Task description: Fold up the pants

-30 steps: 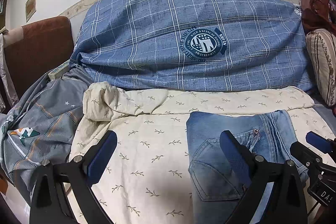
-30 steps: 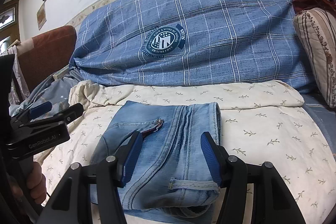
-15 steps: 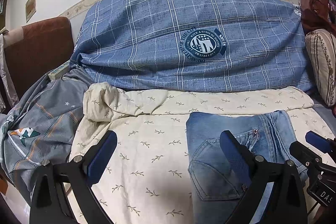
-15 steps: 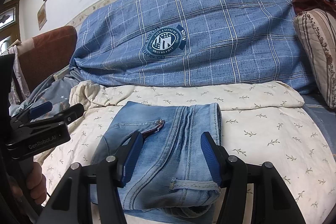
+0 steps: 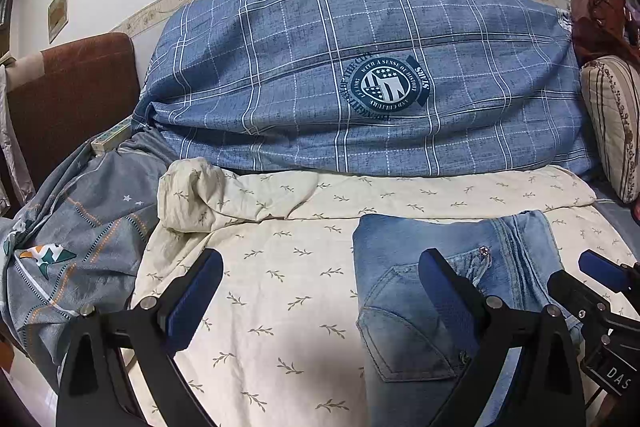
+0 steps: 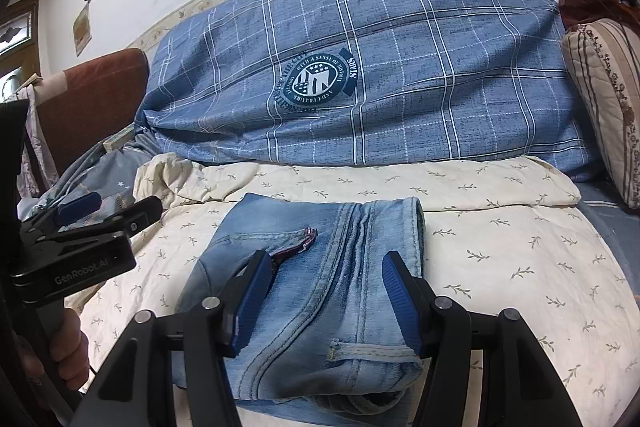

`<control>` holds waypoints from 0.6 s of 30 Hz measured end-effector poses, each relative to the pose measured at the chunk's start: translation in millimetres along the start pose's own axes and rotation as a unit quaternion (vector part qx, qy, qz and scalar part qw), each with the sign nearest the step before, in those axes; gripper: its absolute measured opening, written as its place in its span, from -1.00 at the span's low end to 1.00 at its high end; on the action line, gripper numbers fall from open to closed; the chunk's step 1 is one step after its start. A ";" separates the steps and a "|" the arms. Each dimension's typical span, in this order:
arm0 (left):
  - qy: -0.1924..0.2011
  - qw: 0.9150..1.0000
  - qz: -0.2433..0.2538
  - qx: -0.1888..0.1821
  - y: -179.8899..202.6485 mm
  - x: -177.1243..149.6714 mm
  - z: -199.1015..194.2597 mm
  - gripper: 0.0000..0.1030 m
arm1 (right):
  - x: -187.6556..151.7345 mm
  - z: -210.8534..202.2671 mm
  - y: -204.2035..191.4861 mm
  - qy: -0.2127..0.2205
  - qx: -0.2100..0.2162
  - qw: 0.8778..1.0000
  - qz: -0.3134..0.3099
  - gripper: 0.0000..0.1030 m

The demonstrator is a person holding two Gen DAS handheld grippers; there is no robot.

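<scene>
The light blue jeans (image 6: 320,291) lie folded into a compact stack on the cream leaf-print sheet (image 6: 520,267); they also show in the left wrist view (image 5: 448,267). My right gripper (image 6: 324,303) is open and empty, hovering just above the near part of the jeans. My left gripper (image 5: 316,291) is open wide and empty, over the sheet at the jeans' left edge, its right finger above the back pocket. The left gripper also shows in the right wrist view (image 6: 100,211), and the right gripper in the left wrist view (image 5: 592,279).
A big blue plaid duvet (image 5: 360,79) is piled against the wall behind. A grey patterned blanket (image 5: 72,239) lies at left by a brown headboard (image 5: 68,99). A striped cushion (image 6: 608,99) stands at right. The cream sheet bunches up at the back left (image 5: 196,195).
Almost nothing. The right gripper has crept slightly forward over the jeans; the left has stayed put. Both stay open.
</scene>
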State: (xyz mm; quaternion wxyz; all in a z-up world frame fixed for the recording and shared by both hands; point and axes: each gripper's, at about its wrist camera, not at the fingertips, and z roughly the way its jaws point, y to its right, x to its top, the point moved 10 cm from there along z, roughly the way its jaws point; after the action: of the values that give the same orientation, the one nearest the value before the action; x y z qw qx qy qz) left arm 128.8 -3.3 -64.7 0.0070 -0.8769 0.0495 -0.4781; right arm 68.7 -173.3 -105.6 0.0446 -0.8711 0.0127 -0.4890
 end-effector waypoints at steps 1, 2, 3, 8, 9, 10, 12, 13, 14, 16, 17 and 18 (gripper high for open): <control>0.000 1.000 0.000 -0.001 -0.1 0.2 0.0 0.91 | 0.0 0.1 0.0 0.000 0.000 1.000 0.000 0.19; 0.000 1.000 0.000 -0.001 0.0 -0.1 -0.1 0.91 | -0.1 0.1 0.1 0.000 0.000 1.000 0.000 0.19; 0.000 1.000 0.000 0.000 0.4 0.0 0.0 0.91 | -0.3 0.6 -0.1 -0.001 0.000 1.000 0.000 0.19; -0.001 1.000 0.003 -0.001 1.7 -0.1 -0.1 0.91 | -0.1 0.7 -0.3 -0.001 0.000 1.000 0.000 0.19; 0.000 1.000 0.003 -0.001 2.4 -0.3 -0.3 0.91 | -0.3 0.8 -0.4 -0.002 0.000 1.000 0.000 0.19; 0.000 1.000 0.003 -0.002 2.7 -0.4 -0.4 0.91 | -0.8 0.8 -0.4 -0.002 0.000 1.000 0.000 0.19; 0.000 1.000 0.003 -0.001 2.5 -0.3 -0.3 0.91 | -1.1 0.9 -0.4 -0.003 0.000 1.000 0.000 0.19; 0.000 1.000 0.003 -0.001 2.5 -0.1 -0.2 0.91 | -1.1 1.0 -0.3 -0.003 0.000 1.000 -0.001 0.19; 0.000 1.000 0.003 -0.002 2.2 -0.3 -0.3 0.91 | -1.0 1.1 -0.3 -0.003 0.000 1.000 -0.001 0.19; -0.001 1.000 0.003 -0.002 2.4 -0.3 -0.3 0.91 | -1.2 1.1 -0.3 -0.003 0.000 1.000 -0.001 0.19; -0.001 1.000 0.003 -0.002 2.8 -0.4 -0.3 0.91 | -1.1 1.1 -0.3 -0.003 0.000 1.000 -0.001 0.19; -0.001 1.000 0.003 -0.002 2.5 -0.5 -0.5 0.91 | -1.1 1.1 -0.3 -0.003 0.000 1.000 -0.001 0.19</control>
State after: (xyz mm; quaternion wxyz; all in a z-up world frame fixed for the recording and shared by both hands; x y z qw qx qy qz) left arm 127.9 -5.8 -65.0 0.0068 -0.8771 0.0530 -0.4773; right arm 69.1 -172.9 -107.1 0.0443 -0.8723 0.0117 -0.4868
